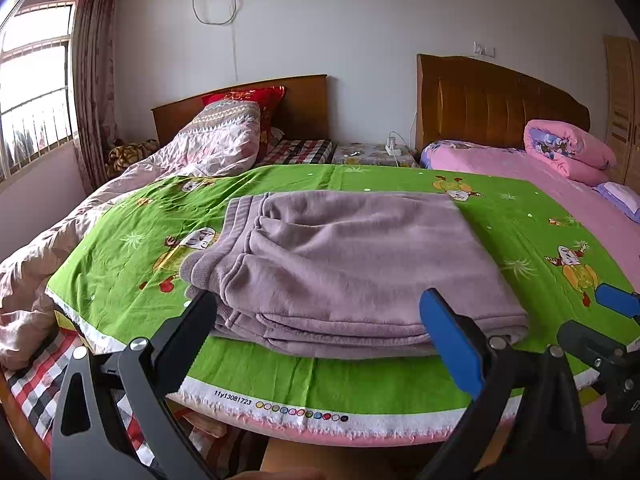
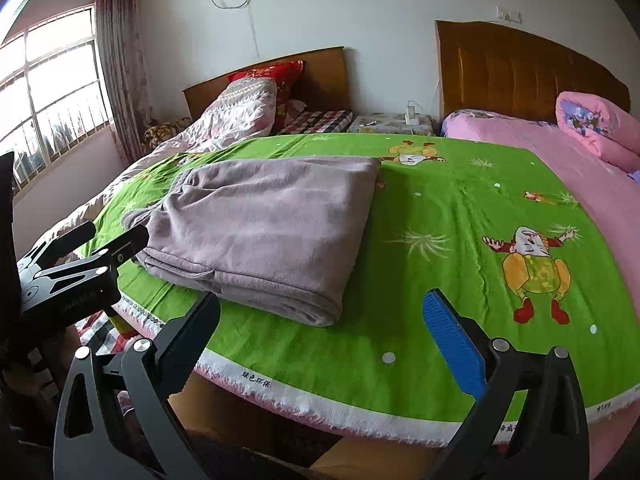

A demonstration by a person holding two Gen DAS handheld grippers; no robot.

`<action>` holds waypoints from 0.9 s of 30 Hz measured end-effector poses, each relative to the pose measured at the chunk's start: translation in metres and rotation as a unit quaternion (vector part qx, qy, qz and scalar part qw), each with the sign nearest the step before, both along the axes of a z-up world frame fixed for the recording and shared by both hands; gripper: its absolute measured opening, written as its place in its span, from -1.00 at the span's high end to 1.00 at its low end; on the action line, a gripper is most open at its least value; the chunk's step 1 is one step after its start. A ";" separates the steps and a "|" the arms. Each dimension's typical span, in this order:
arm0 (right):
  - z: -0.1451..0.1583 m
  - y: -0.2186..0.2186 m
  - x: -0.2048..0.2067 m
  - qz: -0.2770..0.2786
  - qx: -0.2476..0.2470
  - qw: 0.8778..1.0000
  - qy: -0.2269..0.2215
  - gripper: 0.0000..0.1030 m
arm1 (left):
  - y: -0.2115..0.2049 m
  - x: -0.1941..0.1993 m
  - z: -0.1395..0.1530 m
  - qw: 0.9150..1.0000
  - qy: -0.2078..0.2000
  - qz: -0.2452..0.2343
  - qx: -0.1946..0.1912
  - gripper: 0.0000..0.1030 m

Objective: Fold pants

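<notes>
Mauve fleece pants (image 1: 344, 264) lie folded in a thick rectangular stack on a green cartoon-print sheet (image 1: 132, 220); the ribbed waistband and cuffs show at the stack's left end. In the right wrist view the pants (image 2: 264, 232) lie left of centre on the sheet (image 2: 460, 216). My left gripper (image 1: 320, 320) is open and empty, its fingers just short of the stack's near edge. My right gripper (image 2: 320, 320) is open and empty over the sheet, beside the stack's near right corner. The left gripper also shows at the left edge of the right wrist view (image 2: 116, 240).
The sheet covers a raised surface whose frayed front edge (image 1: 320, 416) is close to me. Behind it stand two beds: one with a rumpled pale quilt (image 1: 192, 148) and red pillow, one pink with a rolled quilt (image 1: 568, 148). A window (image 1: 32, 88) is at far left.
</notes>
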State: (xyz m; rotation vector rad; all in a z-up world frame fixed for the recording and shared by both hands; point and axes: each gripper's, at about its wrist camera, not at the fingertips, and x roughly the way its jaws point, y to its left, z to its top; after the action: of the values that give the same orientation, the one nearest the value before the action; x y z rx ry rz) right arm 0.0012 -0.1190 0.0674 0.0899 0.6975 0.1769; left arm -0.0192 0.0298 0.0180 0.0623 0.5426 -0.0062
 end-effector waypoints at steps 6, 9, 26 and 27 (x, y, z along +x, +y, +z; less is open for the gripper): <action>-0.001 0.000 0.000 0.001 0.000 1.000 0.003 -0.91 | 0.000 0.000 0.000 1.000 0.000 -0.001 0.000 -0.97; -0.001 0.000 0.000 0.001 0.000 1.000 0.003 -0.91 | 0.001 0.000 0.000 1.000 0.000 0.000 -0.001 -0.97; -0.002 0.001 0.000 0.002 0.000 1.000 0.004 -0.91 | 0.005 0.002 -0.004 1.000 0.009 -0.002 -0.005 -0.97; -0.002 0.001 -0.001 0.002 0.000 1.000 0.004 -0.91 | 0.006 0.002 -0.004 1.000 0.010 -0.002 -0.006 -0.97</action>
State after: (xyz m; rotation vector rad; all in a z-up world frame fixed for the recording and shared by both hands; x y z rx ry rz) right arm 0.0006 -0.1184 0.0650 0.0887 0.7058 0.1810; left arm -0.0168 0.0357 0.0139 0.0519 0.5620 -0.0138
